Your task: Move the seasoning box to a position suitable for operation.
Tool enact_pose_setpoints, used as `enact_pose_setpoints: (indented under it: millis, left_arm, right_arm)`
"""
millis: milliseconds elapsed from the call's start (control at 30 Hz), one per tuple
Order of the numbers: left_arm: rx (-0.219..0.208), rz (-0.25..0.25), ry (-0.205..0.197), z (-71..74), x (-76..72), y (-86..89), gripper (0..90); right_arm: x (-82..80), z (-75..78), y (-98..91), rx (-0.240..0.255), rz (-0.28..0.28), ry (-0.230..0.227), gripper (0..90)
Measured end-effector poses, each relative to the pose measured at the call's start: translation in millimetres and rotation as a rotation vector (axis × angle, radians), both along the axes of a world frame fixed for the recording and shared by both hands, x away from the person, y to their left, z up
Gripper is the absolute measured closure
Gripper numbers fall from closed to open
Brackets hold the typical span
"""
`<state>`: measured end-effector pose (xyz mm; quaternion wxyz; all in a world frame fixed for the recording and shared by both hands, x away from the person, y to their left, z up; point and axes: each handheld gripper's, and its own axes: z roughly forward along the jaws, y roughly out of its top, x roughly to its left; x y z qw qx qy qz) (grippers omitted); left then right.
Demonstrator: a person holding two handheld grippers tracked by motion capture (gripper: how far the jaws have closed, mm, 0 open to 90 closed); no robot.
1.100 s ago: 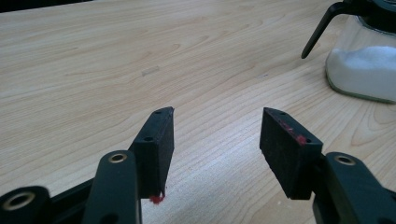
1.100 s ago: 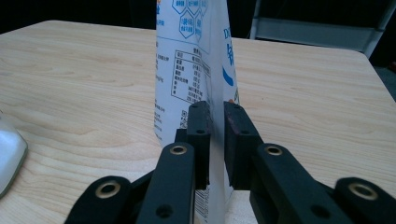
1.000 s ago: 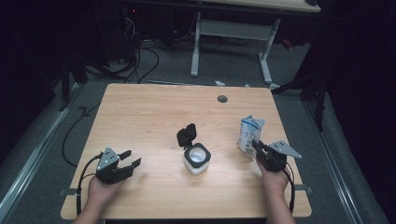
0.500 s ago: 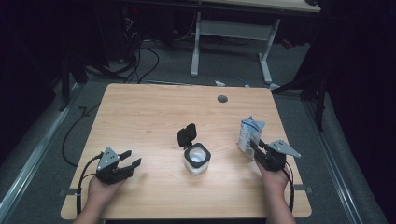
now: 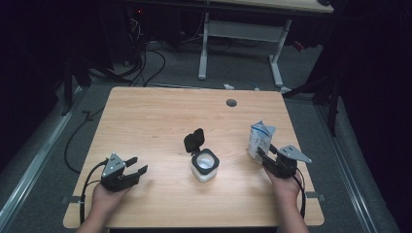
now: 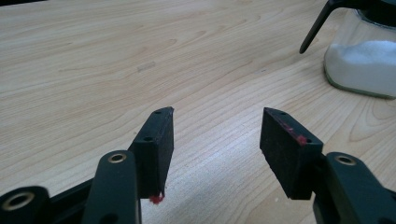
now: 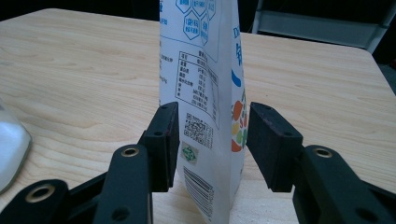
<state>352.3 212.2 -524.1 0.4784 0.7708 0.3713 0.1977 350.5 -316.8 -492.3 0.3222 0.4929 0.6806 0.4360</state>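
Between the right tool [image 7: 212, 140], just opening (pads off), stands the carton [image 7: 205, 88].

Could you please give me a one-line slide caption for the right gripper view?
Right gripper jaws, just opening, flank an upright printed carton on the wooden table.

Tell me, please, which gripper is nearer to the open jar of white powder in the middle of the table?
Right, by a little. The right gripper sits to the jar's right, its jaws around the standing carton. The left gripper rests slightly farther off on the jar's left, open and empty.
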Motion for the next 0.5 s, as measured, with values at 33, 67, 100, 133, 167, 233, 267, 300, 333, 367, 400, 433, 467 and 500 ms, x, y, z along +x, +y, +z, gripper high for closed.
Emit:
enact_pose_setpoints:
  millis: [33,67,100,133,167,233,267,300,333,367,400,433,467,500]
  left_arm:
    - [0.0,0.0,0.001,-0.2,0.1,-0.2,45.1]
    - [0.0,0.0,0.003,-0.4,0.2,-0.3,45.1]
    - [0.001,-0.002,0.006,-0.5,0.3,-0.4,45.1]
    - [0.002,-0.001,0.005,-0.7,0.4,-0.5,45.1]
    - [0.002,-0.002,0.007,-0.8,0.4,-0.6,45.0]
    - [0.0,-0.002,0.009,-1.0,0.5,-0.9,45.1]
    - [0.0,-0.002,0.009,-1.0,0.5,-1.0,45.0]
    - [0.0,-0.002,0.01,-1.1,0.6,-1.1,45.1]
    - [0.001,-0.003,0.012,-1.0,0.6,-1.0,45.1]
    - [0.0,-0.004,0.013,-1.0,0.7,-1.0,45.1]
    - [-0.001,-0.003,0.013,-1.1,0.8,-1.0,45.1]
    - [0.0,-0.004,0.014,-1.1,0.8,-1.0,45.1]
    - [0.0,-0.004,0.014,-1.1,0.7,-1.1,45.1]
    - [0.0,-0.004,0.014,-1.2,0.7,-1.2,45.1]
  right_arm:
    - [-0.1,0.1,-0.2,-0.003,-0.002,0.001,53.1]
    - [-0.3,0.2,-0.4,-0.003,-0.002,0.004,52.7]
    - [-0.6,0.4,-0.5,-0.003,-0.003,0.005,52.1]
    - [-1.2,0.6,-0.7,-0.005,-0.004,0.007,51.7]
    - [-1.6,0.8,-0.7,-0.007,-0.003,0.007,51.5]
    - [-3.4,1.4,-0.4,-0.016,-0.001,0.008,51.7]
    - [-4.7,1.7,0.0,-0.023,0.0,0.006,51.7]
    - [-5.9,1.9,-0.1,-0.027,0.002,0.002,51.7]
    - [-6.9,2.1,-0.4,-0.026,0.006,0.004,51.5]
    - [-8.1,2.1,-0.2,-0.023,0.003,0.005,51.4]
    - [-9.2,1.9,-0.7,-0.027,0.004,0.005,51.1]
    - [-10.5,1.9,-0.7,-0.024,0.005,0.012,51.0]
    - [-11.6,1.5,-1.1,-0.03,0.005,0.011,51.0]
    - [-12.8,1.4,-0.9,-0.031,0.001,0.014,51.0]
